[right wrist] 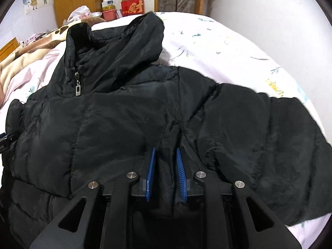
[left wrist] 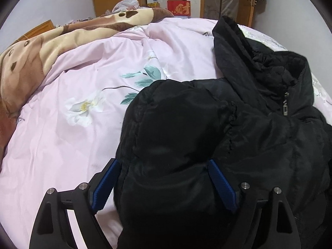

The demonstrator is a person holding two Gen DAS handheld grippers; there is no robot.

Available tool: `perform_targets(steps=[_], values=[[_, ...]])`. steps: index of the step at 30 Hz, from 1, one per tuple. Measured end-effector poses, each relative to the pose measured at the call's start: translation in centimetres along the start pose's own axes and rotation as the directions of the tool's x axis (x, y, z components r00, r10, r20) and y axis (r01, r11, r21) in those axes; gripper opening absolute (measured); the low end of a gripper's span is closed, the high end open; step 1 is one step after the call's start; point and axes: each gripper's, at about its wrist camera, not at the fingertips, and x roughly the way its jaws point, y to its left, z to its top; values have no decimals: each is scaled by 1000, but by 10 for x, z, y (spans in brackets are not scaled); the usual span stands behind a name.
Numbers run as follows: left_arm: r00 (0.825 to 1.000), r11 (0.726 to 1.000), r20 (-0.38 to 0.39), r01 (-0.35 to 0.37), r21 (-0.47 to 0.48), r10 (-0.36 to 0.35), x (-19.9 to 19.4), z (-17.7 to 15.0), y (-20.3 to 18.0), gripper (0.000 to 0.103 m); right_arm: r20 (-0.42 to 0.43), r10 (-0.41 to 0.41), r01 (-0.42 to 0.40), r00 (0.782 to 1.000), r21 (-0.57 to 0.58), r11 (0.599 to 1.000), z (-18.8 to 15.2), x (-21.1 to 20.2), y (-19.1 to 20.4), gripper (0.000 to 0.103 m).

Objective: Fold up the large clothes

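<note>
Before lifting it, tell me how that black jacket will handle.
The jacket is puffy and quilted, so probably light but bulky. It looks floppy: its sleeve would likely dangle. The shiny shell may slip.

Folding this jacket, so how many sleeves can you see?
2. One sleeve lies between the left tongs; the other sleeve stretches sideways over the bed sheet, beyond the right tongs.

Over by the far wall, a red cardboard gift box [left wrist: 178,8] [right wrist: 132,7] carries a big gold Chinese character, 财. Print on the other boxes is too small to read.
</note>
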Motion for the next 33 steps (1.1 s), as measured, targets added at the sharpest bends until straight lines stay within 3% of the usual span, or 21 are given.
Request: perform_targets(steps=[3,5,12,16,24,28,30,33], values=[[999,1000,44,23,12,-24,-29,-8,-6,87,28,-1,0,1000,39,999,-6,-27,-21,25],[997,999,68,38,17,-39,-48,-14,-14,87,32,0,-2,999,65,998,-11,-43,-39,36],[982,980,113,137,147,-154,-109,-42,-74,87,32,-120,110,992,226,968,-45,-102,-141,41],[972,962,79,205,181,-222,-123,-57,-116,87,4,-220,207,975,323,923,-75,-129,-208,47],[951,924,36,288,253,-306,-142,-80,-182,87,-57,-301,294,952,454,841,-120,-164,-309,47],[938,905,23,326,275,-345,-150,-90,-207,87,-123,-306,323,944,529,785,-141,-163,-355,63],[935,899,8,337,280,-353,-151,-95,-218,87,-156,-316,348,936,542,765,-146,-158,-367,63],[933,893,-18,349,284,-359,-147,-100,-227,87,-169,-264,312,950,581,752,-151,-147,-386,66]])
